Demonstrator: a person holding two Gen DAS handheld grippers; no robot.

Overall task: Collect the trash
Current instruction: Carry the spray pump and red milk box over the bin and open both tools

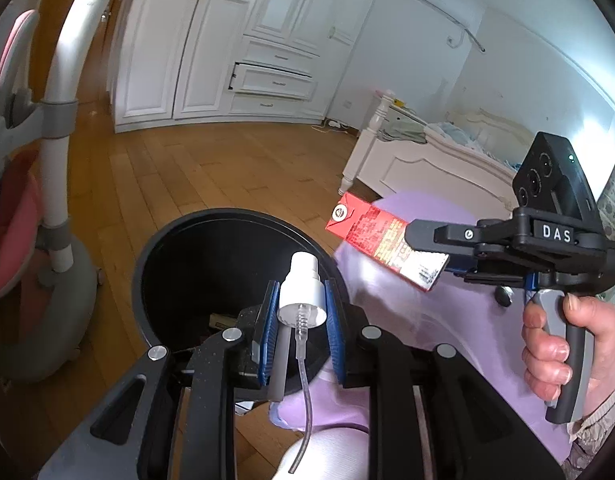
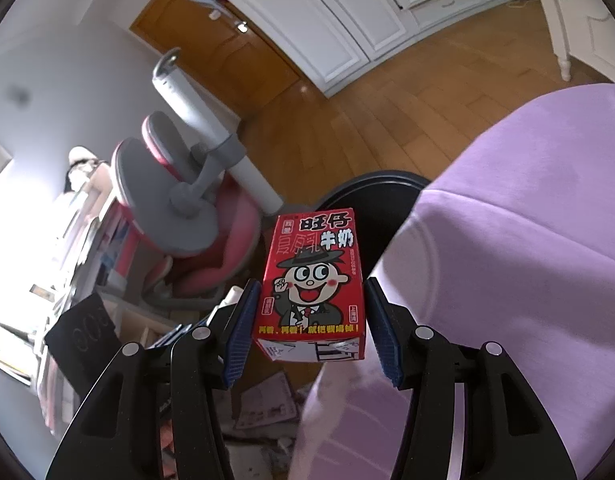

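Observation:
A white spray pump head (image 1: pixel 302 292) with a clear dip tube hanging from it sits between blue pads (image 1: pixel 334 320), my left gripper (image 1: pixel 301 300) shut on it. It hovers over the right part of the open black trash bin (image 1: pixel 227 216), whose rim also shows in the right wrist view (image 2: pixel 371 196). My right gripper (image 2: pixel 309 304) is shut on a red milk carton (image 2: pixel 311 276) with a cartoon face. In the left wrist view that carton (image 1: pixel 371 236) hangs from the right gripper (image 1: pixel 425 246) just right of the bin's rim, above a purple-clad leg.
A hand (image 1: pixel 555 344) holds the right gripper's handle. Purple trouser legs (image 2: pixel 507 240) fill the right side beside the bin. A pink and grey chair (image 2: pixel 179 200) stands left of it. White wardrobe (image 1: pixel 235 40), bed (image 1: pixel 427 160), wooden floor, papers (image 2: pixel 267 408) underfoot.

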